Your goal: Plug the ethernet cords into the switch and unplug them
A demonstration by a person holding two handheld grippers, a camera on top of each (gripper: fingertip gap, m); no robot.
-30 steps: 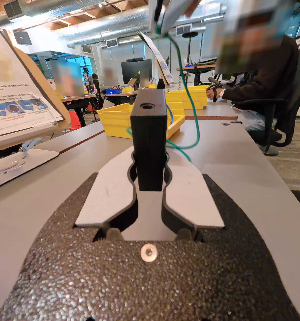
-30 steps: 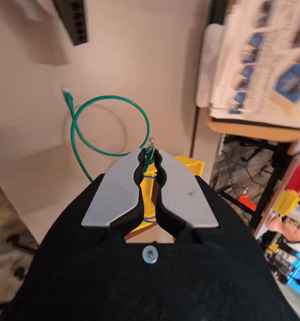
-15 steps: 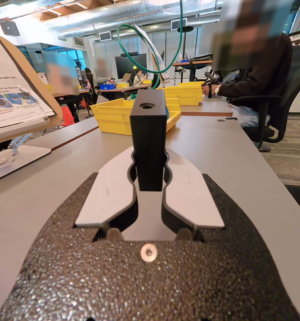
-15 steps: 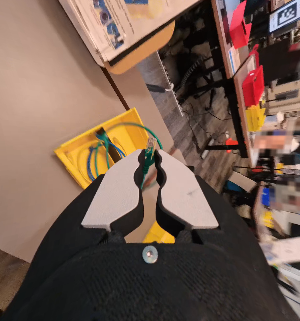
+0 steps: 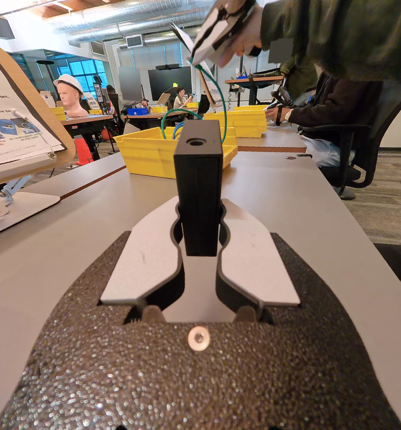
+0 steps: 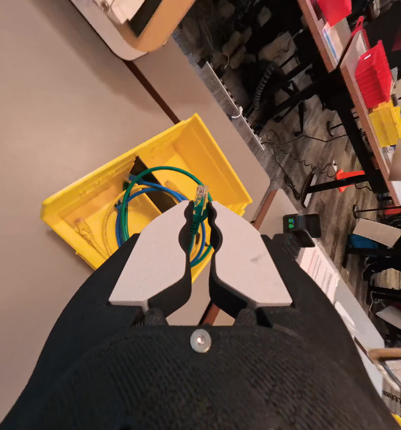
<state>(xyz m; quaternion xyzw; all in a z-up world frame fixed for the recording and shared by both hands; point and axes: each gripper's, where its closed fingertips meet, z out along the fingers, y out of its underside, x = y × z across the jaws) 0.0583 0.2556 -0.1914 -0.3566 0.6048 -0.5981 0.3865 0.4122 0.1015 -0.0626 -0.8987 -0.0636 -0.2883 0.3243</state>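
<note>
My left gripper (image 5: 199, 206) is shut on the black switch (image 5: 198, 176), which stands on end on the grey table (image 5: 276, 209). My right gripper (image 6: 199, 203) is shut on the green ethernet cord (image 6: 200, 200) just behind its clear plug, held above the yellow bin (image 6: 195, 139). The cord's loop hangs into the bin among blue cords (image 6: 148, 187) and a yellow cord (image 6: 85, 232). In the left wrist view the right gripper (image 5: 206, 44) is high above the bin (image 5: 148, 158), with the green cord (image 5: 224, 104) trailing down into it.
An instruction board on a stand (image 5: 20, 116) is at the table's left. More yellow bins (image 5: 246, 121) sit on the table behind. A person in a chair (image 5: 334, 111) is at the right. The table edge drops to the floor on the right (image 5: 381, 209).
My right gripper has carried the green cord off the table to above the yellow bin, and its loop now hangs inside. My left gripper still holds the switch.
</note>
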